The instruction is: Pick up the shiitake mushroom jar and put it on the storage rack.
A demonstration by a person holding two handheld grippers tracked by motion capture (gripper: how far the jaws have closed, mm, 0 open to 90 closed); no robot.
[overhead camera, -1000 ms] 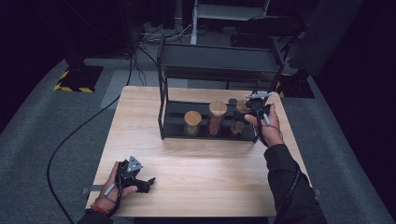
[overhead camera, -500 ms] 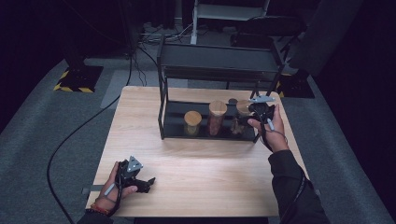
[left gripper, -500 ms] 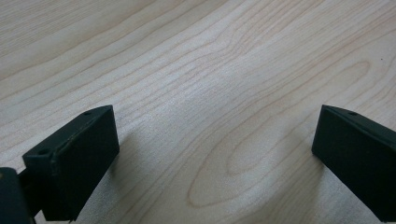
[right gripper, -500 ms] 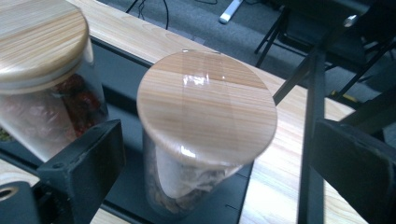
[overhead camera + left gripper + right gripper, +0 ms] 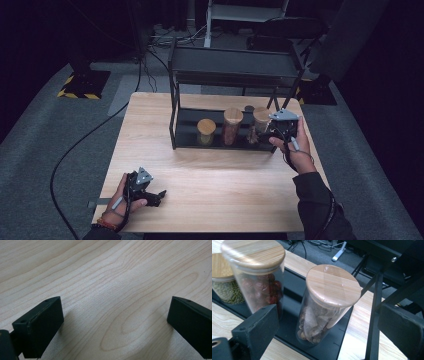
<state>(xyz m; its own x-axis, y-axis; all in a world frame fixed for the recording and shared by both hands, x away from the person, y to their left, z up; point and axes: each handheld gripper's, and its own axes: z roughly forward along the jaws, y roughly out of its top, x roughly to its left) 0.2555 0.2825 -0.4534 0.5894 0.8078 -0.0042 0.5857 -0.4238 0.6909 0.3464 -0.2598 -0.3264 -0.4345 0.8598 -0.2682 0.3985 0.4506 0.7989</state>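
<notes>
High view: right gripper point(image 5: 274, 131) hovers at the rack's point(image 5: 235, 52) right end. Left gripper point(image 5: 112, 322): jaws wide over bare desk point(image 5: 105, 272). Right gripper view: jaws wide, brown-filled jar point(image 5: 325, 305) just ahead between them. Looks like pre-grasp; next, ease forward and close.

High view: you look forward and down from above your own side of the desk point(image 5: 215, 175), far enough off to take in the whole top, the black rack point(image 5: 235, 75) at its far edge and the floor around. Left gripper view: you look steeply down along the left tool point(image 5: 115, 322), very near the bare wood of the desk. Right gripper view: you look along the right tool point(image 5: 329, 332) into the rack's lower shelf at close range, downward at a slant. The high view and the right gripper view share the three wooden-lidded jars point(image 5: 329, 305) there.
</notes>
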